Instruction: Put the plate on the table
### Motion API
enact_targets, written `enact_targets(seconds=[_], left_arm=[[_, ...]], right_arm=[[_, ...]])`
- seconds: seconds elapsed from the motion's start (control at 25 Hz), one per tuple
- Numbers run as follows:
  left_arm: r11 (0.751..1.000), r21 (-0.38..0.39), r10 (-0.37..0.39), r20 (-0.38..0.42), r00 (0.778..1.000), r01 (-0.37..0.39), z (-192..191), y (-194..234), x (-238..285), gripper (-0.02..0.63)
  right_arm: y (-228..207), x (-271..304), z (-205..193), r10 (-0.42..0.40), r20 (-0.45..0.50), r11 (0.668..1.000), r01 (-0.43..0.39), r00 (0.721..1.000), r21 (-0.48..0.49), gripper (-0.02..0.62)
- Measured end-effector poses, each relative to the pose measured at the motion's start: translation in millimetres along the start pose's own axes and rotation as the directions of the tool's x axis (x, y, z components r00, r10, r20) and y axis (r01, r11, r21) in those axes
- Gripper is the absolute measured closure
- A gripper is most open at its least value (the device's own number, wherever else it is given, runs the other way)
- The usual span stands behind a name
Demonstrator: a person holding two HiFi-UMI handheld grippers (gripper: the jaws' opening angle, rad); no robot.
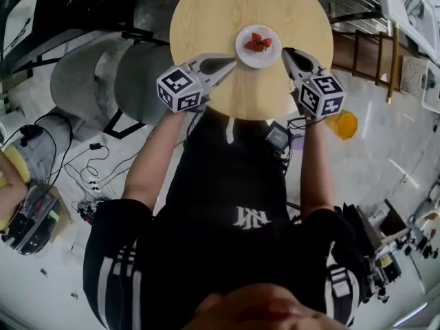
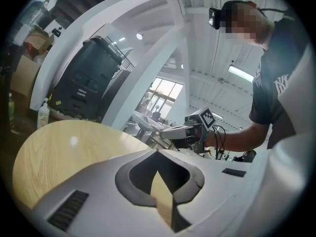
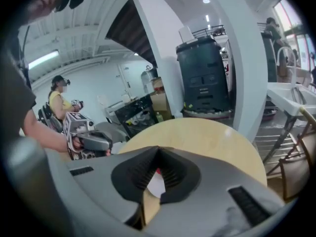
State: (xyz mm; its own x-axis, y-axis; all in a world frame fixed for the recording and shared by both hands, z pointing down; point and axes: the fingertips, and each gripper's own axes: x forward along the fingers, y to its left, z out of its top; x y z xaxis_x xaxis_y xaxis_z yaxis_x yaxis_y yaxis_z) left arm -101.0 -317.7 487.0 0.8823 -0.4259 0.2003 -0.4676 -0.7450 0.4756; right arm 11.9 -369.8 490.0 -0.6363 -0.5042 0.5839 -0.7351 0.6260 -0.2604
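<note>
We see the small round white plate point(image 1: 257, 60) of red berries point(image 1: 258, 43) on the round pale-wood bench point(image 1: 206, 19), between left tongs point(image 1: 232, 62) and right tongs point(image 1: 286, 51), both clenched and empty.

plate point(image 1: 256, 62) on table point(image 1: 206, 19), near its front edge | strawberries point(image 1: 258, 43) on plate | left tool point(image 1: 232, 62) just left of plate, over table | right tool point(image 1: 286, 51) just right of plate, at its rim

Bright, even light from ceiling strip lights point(image 2: 242, 73); fisheye bends and darkens edges.
</note>
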Motion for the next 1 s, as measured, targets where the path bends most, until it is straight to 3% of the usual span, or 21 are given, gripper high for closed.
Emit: enact_targets(seconds=[0.12,0.32,0.48,0.72,0.84,1.0], left_arm=[[0.999,0.04,-0.024,0.016,1.0,0.023,24,-26,-11,0.597],[0.996,0.073,-0.051,0.067,0.996,0.046,61,-67,-31,0.597],[0.988,0.146,-0.057,0.108,0.992,0.041,87,-90,-45,0.597],[0.972,0.216,0.042,0.216,0.976,-0.089,117,-136,-67,0.597],[0.975,0.209,0.023,0.244,0.97,-0.076,121,-170,-80,0.595],[0.968,0.244,-0.002,0.23,0.973,-0.055,106,-239,-86,0.595]], right_arm=[[31,-33,30,0.075,0.076,0.997,-0.075,0.994,-0.006,0.592],[78,-86,54,0.139,0.193,0.99,-0.131,0.971,-0.052,0.592],[106,-114,69,0.211,0.295,0.977,-0.212,0.932,-0.03,0.593],[133,-178,74,0.327,0.388,0.944,-0.316,0.862,-0.092,0.592],[145,-216,67,0.383,0.429,0.923,-0.362,0.818,-0.132,0.592],[161,-262,35,0.423,0.438,0.904,-0.401,0.793,-0.147,0.594]])
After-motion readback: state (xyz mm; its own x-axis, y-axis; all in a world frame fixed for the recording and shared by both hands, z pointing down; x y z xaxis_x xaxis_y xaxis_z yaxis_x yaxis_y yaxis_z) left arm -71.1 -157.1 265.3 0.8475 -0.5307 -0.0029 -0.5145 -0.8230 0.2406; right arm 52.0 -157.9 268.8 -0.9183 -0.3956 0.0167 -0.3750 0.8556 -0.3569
